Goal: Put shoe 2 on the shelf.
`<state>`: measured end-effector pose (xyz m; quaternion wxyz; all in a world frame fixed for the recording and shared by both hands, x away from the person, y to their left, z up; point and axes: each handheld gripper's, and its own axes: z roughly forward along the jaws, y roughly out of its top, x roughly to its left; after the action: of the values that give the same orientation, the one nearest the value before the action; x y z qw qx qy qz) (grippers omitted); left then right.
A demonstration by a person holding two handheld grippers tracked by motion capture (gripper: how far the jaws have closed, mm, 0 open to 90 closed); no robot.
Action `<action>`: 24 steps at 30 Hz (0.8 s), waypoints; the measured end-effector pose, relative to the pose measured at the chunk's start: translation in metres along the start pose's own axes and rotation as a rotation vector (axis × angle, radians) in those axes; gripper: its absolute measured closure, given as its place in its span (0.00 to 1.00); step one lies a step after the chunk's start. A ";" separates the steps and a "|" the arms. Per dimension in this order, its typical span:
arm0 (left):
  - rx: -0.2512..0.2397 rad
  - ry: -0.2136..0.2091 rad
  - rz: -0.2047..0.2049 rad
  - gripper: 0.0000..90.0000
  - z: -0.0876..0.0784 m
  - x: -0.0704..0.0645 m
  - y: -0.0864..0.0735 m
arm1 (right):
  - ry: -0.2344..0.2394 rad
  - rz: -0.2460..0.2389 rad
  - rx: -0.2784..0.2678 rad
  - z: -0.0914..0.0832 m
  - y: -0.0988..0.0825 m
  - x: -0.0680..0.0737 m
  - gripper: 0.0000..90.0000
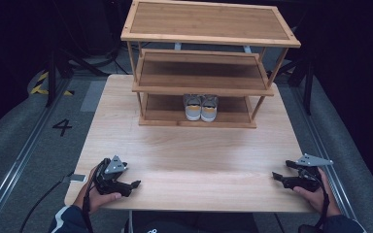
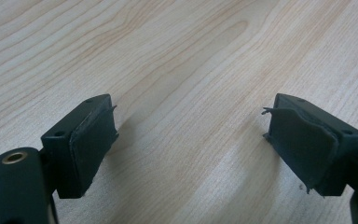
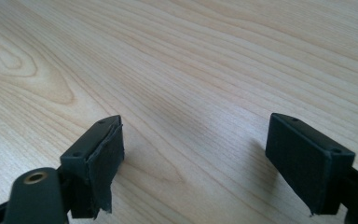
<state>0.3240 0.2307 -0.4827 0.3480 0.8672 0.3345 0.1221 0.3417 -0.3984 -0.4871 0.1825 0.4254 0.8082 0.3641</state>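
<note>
High view: shoes [image 1: 201, 108] sit on the rack's [image 1: 197, 121] bottom shelf, well apart from both grippers' [image 1: 136, 184] [image 1: 275, 175] released, empty jaws.

A three-tier shoe rack [image 1: 209, 68] stands at the table's [image 1: 189, 155] far edge. A pair of shoes [image 1: 200, 107] sits side by side on the rack's lowest shelf.

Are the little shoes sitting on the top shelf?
No, the shoes sit side by side on the bottom shelf of the wooden rack.
</note>
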 end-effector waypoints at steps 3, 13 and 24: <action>0.000 0.003 -0.002 0.17 0.000 0.000 0.000 | -0.009 -0.001 0.000 0.000 0.000 0.001 0.22; 0.000 0.005 0.001 0.17 0.000 0.000 0.000 | -0.011 0.007 -0.001 0.001 0.000 0.001 0.22; 0.001 0.005 0.001 0.17 0.000 0.000 0.000 | -0.016 0.007 0.000 0.001 0.000 0.001 0.22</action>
<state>0.3237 0.2308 -0.4825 0.3469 0.8671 0.3351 0.1243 0.3414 -0.3973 -0.4875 0.1878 0.4310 0.8053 0.3611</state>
